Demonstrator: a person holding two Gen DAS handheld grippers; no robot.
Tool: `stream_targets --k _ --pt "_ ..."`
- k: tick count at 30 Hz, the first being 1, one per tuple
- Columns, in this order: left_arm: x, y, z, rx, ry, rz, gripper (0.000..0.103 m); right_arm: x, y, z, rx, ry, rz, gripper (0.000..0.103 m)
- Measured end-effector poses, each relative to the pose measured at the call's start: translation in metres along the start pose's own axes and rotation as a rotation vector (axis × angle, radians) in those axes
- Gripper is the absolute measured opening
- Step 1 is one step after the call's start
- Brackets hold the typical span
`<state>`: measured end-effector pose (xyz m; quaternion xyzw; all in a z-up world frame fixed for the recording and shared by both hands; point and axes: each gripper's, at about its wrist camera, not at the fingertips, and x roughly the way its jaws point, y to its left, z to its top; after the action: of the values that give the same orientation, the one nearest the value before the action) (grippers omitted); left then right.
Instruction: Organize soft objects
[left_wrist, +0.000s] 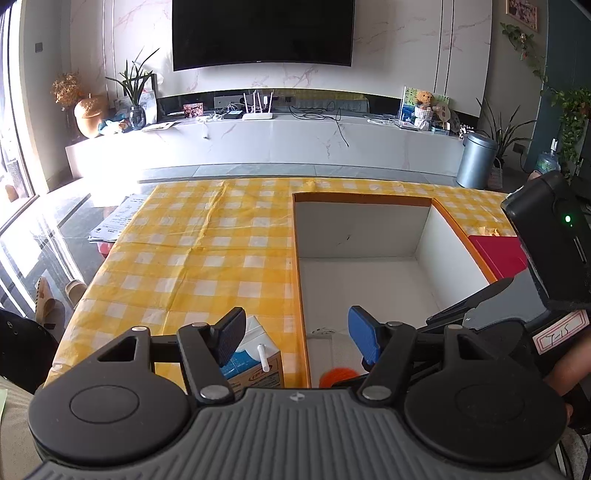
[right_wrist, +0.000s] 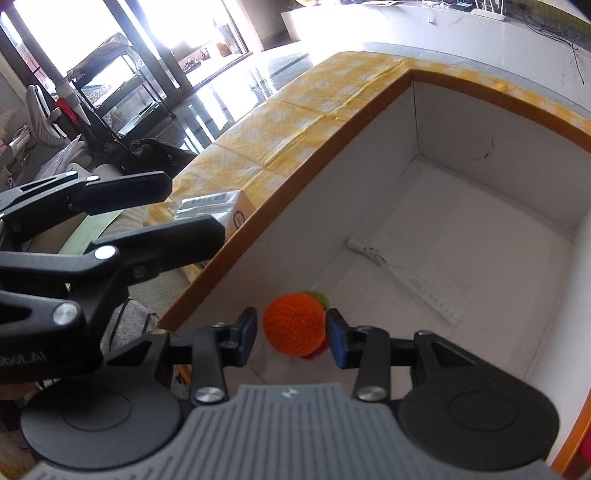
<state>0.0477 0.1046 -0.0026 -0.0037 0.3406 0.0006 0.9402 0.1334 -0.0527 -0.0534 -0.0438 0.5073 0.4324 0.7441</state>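
Observation:
An orange crocheted ball (right_wrist: 294, 323) with green and red bits sits between the pads of my right gripper (right_wrist: 291, 338), inside the white box with an orange rim (right_wrist: 280, 199). The pads stand a little apart from the ball, so the gripper is open. The ball also shows in the left wrist view (left_wrist: 338, 376) at the box's near end. My left gripper (left_wrist: 297, 338) is open and empty above the box's left rim (left_wrist: 301, 295). The right gripper's body shows at the right in the left wrist view (left_wrist: 546, 243).
A milk carton (left_wrist: 255, 354) stands on the yellow checked tablecloth (left_wrist: 192, 251) just left of the box. A red flat object (left_wrist: 498, 251) lies right of the box. A white strip (right_wrist: 406, 280) lies on the box floor. Papers (left_wrist: 118, 218) lie off the table's left edge.

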Motion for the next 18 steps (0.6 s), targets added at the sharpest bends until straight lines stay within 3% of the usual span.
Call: stream_targets --k 3,5,9,11,14,16,18 --pt "-0.003 0.0 0.0 0.007 -0.006 -0.003 0.075 0.0 0.001 0.001 -0.008 0.005 -0.001 0.042" --pt "-0.005 -0.001 0.0 0.002 -0.016 -0.005 0.075 -0.002 0.002 0.002 -0.015 -0.004 0.005 0.056" --pt "-0.008 0.002 0.001 -0.011 -0.027 -0.004 0.075 -0.011 0.001 0.003 -0.015 -0.037 0.012 0.064" --pt "-0.009 0.003 0.002 -0.017 -0.03 0.003 0.075 -0.017 0.0 0.003 -0.022 -0.05 -0.003 0.076" --pt "-0.013 0.005 0.005 -0.035 -0.036 0.015 0.075 -0.036 -0.005 0.006 -0.052 -0.117 -0.043 0.08" --pt "-0.014 0.004 0.008 -0.035 -0.028 0.013 0.075 -0.056 -0.016 0.007 -0.022 -0.182 -0.05 0.088" --pt "-0.014 0.003 0.01 -0.035 -0.024 0.013 0.075 -0.073 -0.027 0.008 0.014 -0.232 -0.043 0.09"
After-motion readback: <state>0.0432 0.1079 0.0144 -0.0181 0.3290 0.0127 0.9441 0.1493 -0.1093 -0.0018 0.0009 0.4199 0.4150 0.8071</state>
